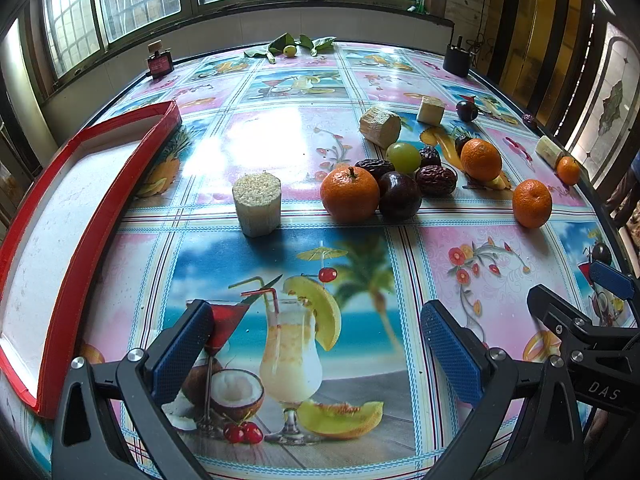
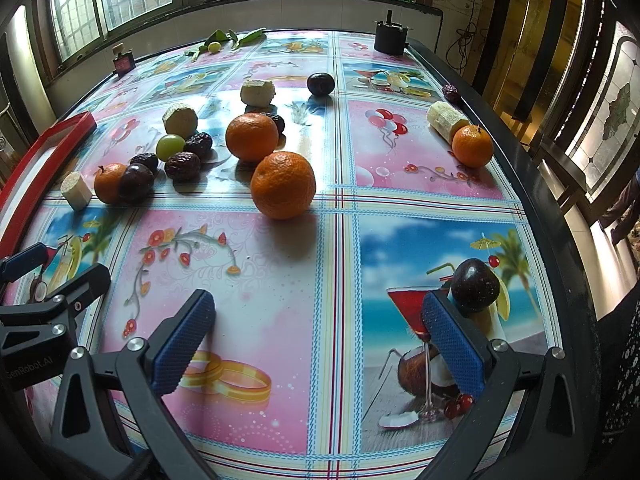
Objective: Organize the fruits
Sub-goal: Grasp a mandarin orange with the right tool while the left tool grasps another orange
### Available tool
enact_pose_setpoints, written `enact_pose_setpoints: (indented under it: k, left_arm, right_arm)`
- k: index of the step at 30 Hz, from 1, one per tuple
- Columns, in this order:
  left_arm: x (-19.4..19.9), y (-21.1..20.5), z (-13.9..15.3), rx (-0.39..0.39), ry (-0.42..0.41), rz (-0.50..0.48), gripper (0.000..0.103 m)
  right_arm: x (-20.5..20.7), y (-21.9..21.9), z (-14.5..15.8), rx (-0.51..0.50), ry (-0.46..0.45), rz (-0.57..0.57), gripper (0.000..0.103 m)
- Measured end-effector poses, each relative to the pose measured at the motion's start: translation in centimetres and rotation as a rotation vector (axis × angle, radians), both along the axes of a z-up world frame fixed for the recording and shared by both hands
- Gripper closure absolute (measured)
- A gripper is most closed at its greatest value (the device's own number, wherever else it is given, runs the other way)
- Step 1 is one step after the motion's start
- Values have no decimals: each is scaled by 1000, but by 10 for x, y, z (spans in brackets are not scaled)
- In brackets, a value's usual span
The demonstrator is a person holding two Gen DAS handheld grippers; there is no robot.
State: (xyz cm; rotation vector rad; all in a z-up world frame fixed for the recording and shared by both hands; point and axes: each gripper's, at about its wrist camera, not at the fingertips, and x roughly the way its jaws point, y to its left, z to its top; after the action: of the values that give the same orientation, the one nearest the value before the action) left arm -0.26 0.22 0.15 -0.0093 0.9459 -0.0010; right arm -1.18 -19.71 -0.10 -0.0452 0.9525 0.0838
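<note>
Both units stood wide open and empty above the worktop (image 1: pixel 400 240), which was covered by a glossy printed oilcloth. The left hand-held gripper (image 1: pixel 316 352) hovered near the front edge, jaws spread, facing a short pale cylindrical sugarcane piece (image 1: pixel 257 204) and, beyond it, a cluster formed by a round orange mandarin (image 1: pixel 349 194), a dark purple plum (image 1: pixel 400 196), wrinkled brown dried dates (image 1: pixel 436 180) and a green grape (image 1: pixel 404 157). A shallow red-rimmed white tray (image 1: pixel 120 172) lay to the left, nothing in it; it was probably the collection point, which would explain the left unit's position between tray and fruit. The right hand-held gripper (image 2: pixel 318 340) hovered, likewise released, behind a large orange mandarin (image 2: pixel 283 185), with a second dark plum (image 2: pixel 476 285) just beside its right finger. No fruit had yet been sorted.
</note>
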Motion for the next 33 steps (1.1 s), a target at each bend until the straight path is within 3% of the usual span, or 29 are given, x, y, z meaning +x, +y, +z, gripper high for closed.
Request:
enact_pose_setpoints:
  k: [6, 10, 13, 15, 17, 18, 20, 21, 24, 32, 33]
  left_arm:
    - [0, 0, 0, 2, 8, -11, 0]
    - [7, 7, 6, -10, 64, -45, 1]
    - [7, 24, 27, -56, 5, -25, 1]
    - [12, 32, 38, -33, 2, -24, 1]
    - [17, 36, 45, 2, 0, -30, 1]
    - [19, 39, 49, 16, -3, -34, 1]
    - [22, 42, 52, 44, 3, -51, 1]
    - [24, 42, 52, 57, 8, -60, 1]
    - [26, 38, 53, 85, 15, -102, 1]
    - [49, 6, 46, 38, 56, -250, 1]
    - [53, 3, 44, 34, 67, -271, 5]
  right_arm:
    - [2, -5, 7, -11, 35, 11, 1]
    - [-1, -11, 43, -8, -104, 47, 1]
    - [25, -10, 48, 3, -41, 84, 1]
    - [40, -8, 46, 19, -26, 104, 5]
    - [52, -2, 40, 28, 21, 124, 19]
    - [57, 1, 36, 35, 44, 137, 20]
    - [62, 7, 31, 28, 67, 152, 34]
    - [64, 10, 28, 22, 84, 167, 36]
    - [69, 15, 20, 22, 127, 193, 62]
    - [65, 10, 21, 90, 130, 222, 66]
    - [64, 9, 21, 93, 133, 224, 66]
